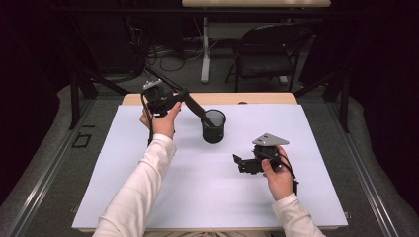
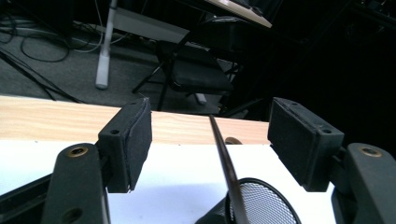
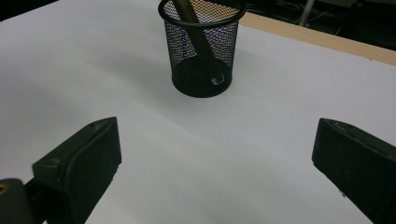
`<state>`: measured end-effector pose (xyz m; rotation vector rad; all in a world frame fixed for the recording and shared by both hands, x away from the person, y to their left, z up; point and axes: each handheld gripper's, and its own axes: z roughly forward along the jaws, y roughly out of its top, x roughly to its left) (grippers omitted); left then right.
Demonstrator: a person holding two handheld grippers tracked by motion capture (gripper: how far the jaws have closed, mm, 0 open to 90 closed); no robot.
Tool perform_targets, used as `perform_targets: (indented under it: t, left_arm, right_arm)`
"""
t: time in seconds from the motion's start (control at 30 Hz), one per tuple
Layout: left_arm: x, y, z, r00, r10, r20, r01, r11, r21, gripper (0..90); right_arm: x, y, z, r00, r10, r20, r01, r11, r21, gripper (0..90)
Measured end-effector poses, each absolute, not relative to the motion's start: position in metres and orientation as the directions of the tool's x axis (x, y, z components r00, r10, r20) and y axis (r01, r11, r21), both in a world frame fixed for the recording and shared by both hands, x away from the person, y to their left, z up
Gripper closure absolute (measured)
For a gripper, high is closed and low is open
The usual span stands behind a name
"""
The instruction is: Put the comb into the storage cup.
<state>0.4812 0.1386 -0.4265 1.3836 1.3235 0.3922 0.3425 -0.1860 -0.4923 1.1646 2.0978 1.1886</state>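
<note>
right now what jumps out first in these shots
A black mesh cup stands near the middle of the white table, with a long dark stick leaning out of it. The left gripper hangs open around the stick's upper end; the right gripper rests open nearby.

1. A white sheet [image 1: 207, 187] covers the table; a strip of wooden table edge [image 1: 207, 98] shows along its far side, at upper centre of the frame.
2. A black mesh cup [image 1: 213, 126] stands upright on the sheet, just above frame centre.
3. A long dark rod [image 1: 195, 106] leans in the cup, its upper end angled toward the upper left.
4. The left gripper [image 1: 184, 94], held in the left hand [image 1: 160, 121] at upper left of centre, is raised beside the rod's upper end; contact cannot be determined.
5. The right gripper [image 1: 236, 163], held in the right hand [image 1: 277, 175] at lower right of centre, is low over the sheet, jaws apart, pointing left.
6. A black folding chair [image 1: 269, 49] stands on the floor beyond the table.
</note>
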Motion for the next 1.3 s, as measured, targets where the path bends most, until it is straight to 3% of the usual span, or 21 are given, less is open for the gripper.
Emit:
perform_targets:
  t: [0.1, 0.43, 1.17, 1.3]
  left_arm:
    - [0.481, 0.142, -0.425, 0.315, 0.830, -0.460, 0.488, 0.274, 0.829, 30.9]
    - [0.478, 0.152, -0.421, 0.291, 0.857, -0.425, 0.477, 0.255, 0.841, 30.3]
    - [0.474, 0.158, -0.418, 0.333, 0.854, -0.399, 0.483, 0.209, 0.850, 30.3]
    - [0.473, 0.157, -0.417, 0.333, 0.848, -0.412, 0.490, 0.217, 0.844, 25.2]
  right_arm:
    - [0.343, -0.186, -0.493, -0.535, 0.845, 0.014, 0.445, 0.267, 0.855, 1.1]
    - [0.343, -0.185, -0.493, -0.535, 0.845, 0.014, 0.445, 0.268, 0.854, 1.2]
    - [0.343, -0.185, -0.493, -0.535, 0.845, 0.014, 0.445, 0.268, 0.854, 1.1]
    - [0.343, -0.186, -0.493, -0.534, 0.845, 0.013, 0.445, 0.268, 0.855, 1.1]
